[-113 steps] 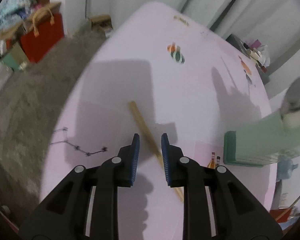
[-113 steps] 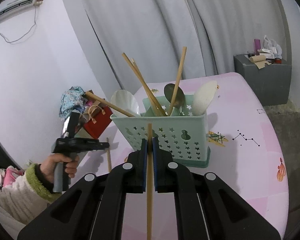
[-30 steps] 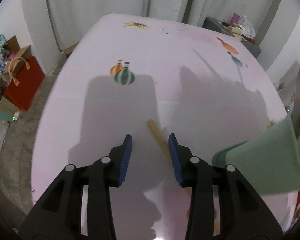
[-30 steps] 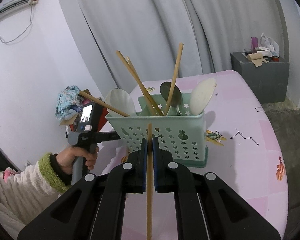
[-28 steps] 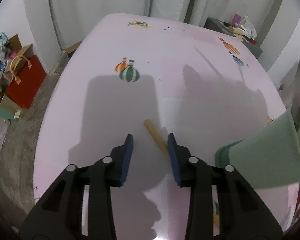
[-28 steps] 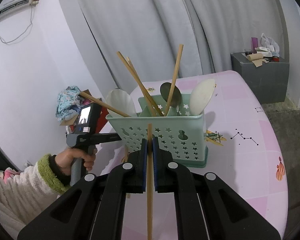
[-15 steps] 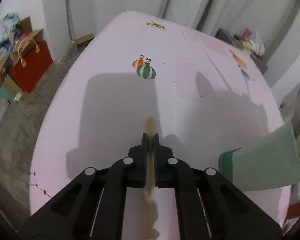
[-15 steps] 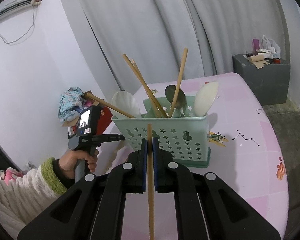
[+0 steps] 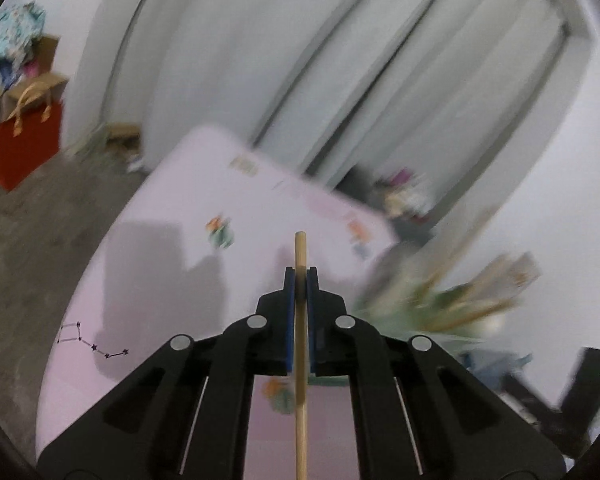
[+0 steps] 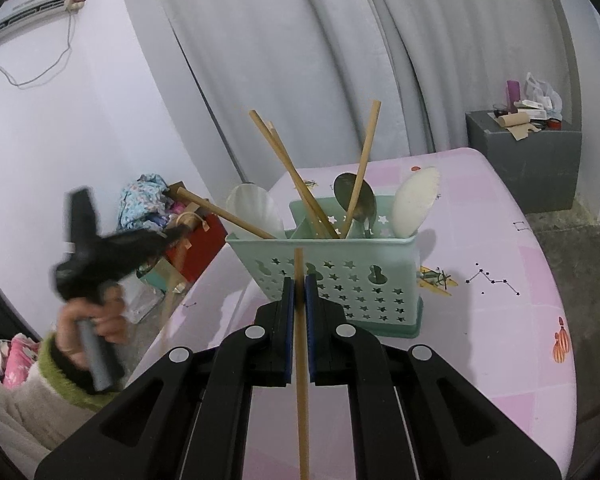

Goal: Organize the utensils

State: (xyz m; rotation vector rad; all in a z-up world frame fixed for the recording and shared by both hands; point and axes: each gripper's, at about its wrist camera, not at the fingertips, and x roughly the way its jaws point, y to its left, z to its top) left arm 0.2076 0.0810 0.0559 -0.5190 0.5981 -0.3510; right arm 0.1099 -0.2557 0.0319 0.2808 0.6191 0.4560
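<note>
Jaws of the left gripper point(image 9: 298, 276) are clamped on a wooden chopstick point(image 9: 301, 360), held clear above the pink table point(image 9: 160, 248), left of the green utensil basket point(image 10: 340, 276). Jaws of the right gripper point(image 10: 299, 284) pinch a second chopstick point(image 10: 301, 360) directly in front of the basket. Inside the basket stand more chopsticks point(image 10: 292, 176), a metal spoon point(image 10: 354, 196) and two white spoons point(image 10: 414, 202).

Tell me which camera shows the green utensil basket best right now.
The right wrist view: the green utensil basket stands sharp and whole on the pink table, chopsticks and spoons inside. The left wrist view catches only a motion-blurred green smear at its right.
</note>
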